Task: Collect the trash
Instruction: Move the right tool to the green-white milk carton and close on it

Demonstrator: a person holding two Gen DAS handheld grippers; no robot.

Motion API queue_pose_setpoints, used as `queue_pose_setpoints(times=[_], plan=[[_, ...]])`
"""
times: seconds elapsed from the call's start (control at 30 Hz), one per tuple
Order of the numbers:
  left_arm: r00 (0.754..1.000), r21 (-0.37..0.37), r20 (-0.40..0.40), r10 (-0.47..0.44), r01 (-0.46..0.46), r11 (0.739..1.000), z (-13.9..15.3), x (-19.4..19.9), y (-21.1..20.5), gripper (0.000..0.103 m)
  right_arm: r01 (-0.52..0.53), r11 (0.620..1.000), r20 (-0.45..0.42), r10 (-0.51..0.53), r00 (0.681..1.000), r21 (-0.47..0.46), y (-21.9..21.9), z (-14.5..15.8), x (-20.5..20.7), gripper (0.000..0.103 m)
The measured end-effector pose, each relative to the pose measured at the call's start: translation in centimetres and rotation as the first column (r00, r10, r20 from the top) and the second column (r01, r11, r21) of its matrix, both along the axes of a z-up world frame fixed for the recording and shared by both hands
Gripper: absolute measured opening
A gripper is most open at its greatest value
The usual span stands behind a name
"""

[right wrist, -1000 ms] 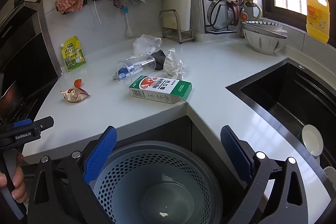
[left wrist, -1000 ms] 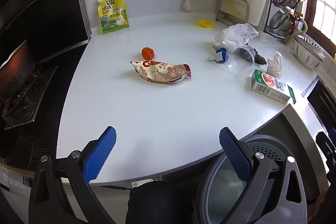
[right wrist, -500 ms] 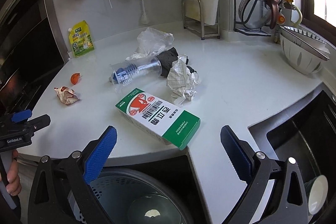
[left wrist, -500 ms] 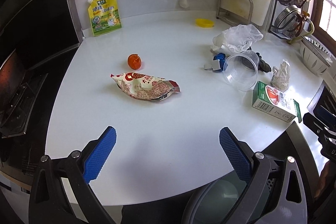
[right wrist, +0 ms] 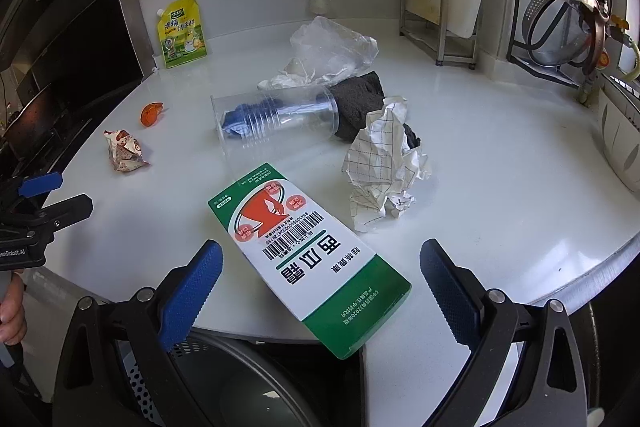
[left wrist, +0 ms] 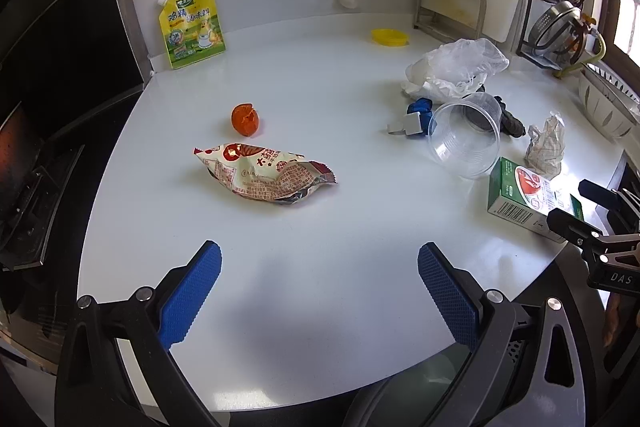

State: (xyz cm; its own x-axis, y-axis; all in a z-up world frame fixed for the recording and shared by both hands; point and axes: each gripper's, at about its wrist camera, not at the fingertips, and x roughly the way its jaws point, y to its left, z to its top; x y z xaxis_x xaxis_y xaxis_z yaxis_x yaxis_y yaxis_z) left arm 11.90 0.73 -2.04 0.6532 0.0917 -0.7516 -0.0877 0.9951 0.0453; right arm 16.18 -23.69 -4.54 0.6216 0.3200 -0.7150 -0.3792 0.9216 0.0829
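My right gripper (right wrist: 320,287) is open, its blue fingers on either side of the near end of a green and white carton (right wrist: 308,251) that lies at the counter's front edge; the carton also shows in the left wrist view (left wrist: 528,201). My left gripper (left wrist: 318,293) is open and empty over the counter, short of a red and white snack wrapper (left wrist: 266,175) and an orange peel (left wrist: 245,119). A clear plastic cup (right wrist: 276,121) lies on its side. Crumpled checked paper (right wrist: 382,163) lies beside the carton. A grey bin (right wrist: 240,383) sits below the counter edge.
A clear plastic bag (right wrist: 332,51), a dark cloth (right wrist: 358,101) and a blue object (left wrist: 418,115) lie behind the cup. A yellow pouch (left wrist: 192,25) leans on the back wall. A yellow lid (left wrist: 390,37), a rack (right wrist: 436,23) and a stove (left wrist: 24,163) are around.
Both grippers have moved forward and up from over the bin to the counter. The right gripper now straddles the carton; the left is nearer the snack wrapper.
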Motion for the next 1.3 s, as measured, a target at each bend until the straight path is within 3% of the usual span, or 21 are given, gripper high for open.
queue_pose_setpoints(times=[0.43, 0.6, 0.73, 0.97, 1.3], plan=[[1.000, -0.010, 0.004, 0.013, -0.013, 1.000, 0.1, 0.1, 0.6, 0.097, -0.044, 0.993, -0.028, 0.042, 0.999, -0.111, 2.8, -1.0, 1.0, 0.094], [1.000, -0.011, 0.012, 0.023, -0.023, 1.000, 0.3, -0.2, 1.0, 0.097, -0.027, 0.994, -0.007, 0.026, 1.000, -0.107, 3.7, -1.1, 0.2, 0.093], [0.999, -0.016, 0.015, 0.038, -0.038, 0.999, 0.3, -0.5, 1.6, 0.097, 0.012, 0.993, 0.009, -0.011, 1.000, -0.121, 4.2, -1.0, -0.4, 0.065], [0.996, -0.041, 0.036, 0.077, -0.075, 0.996, 0.2, -1.3, 3.5, 0.097, 0.067, 0.997, 0.043, -0.065, 0.997, -0.045, 4.6, -0.7, -2.4, 0.056], [0.988, -0.105, 0.044, 0.150, -0.145, 0.984, 0.0, 0.4, 6.3, 0.097, 0.192, 0.976, 0.088, -0.202, 0.975, 0.105, 3.3, 0.4, -5.8, 0.053]])
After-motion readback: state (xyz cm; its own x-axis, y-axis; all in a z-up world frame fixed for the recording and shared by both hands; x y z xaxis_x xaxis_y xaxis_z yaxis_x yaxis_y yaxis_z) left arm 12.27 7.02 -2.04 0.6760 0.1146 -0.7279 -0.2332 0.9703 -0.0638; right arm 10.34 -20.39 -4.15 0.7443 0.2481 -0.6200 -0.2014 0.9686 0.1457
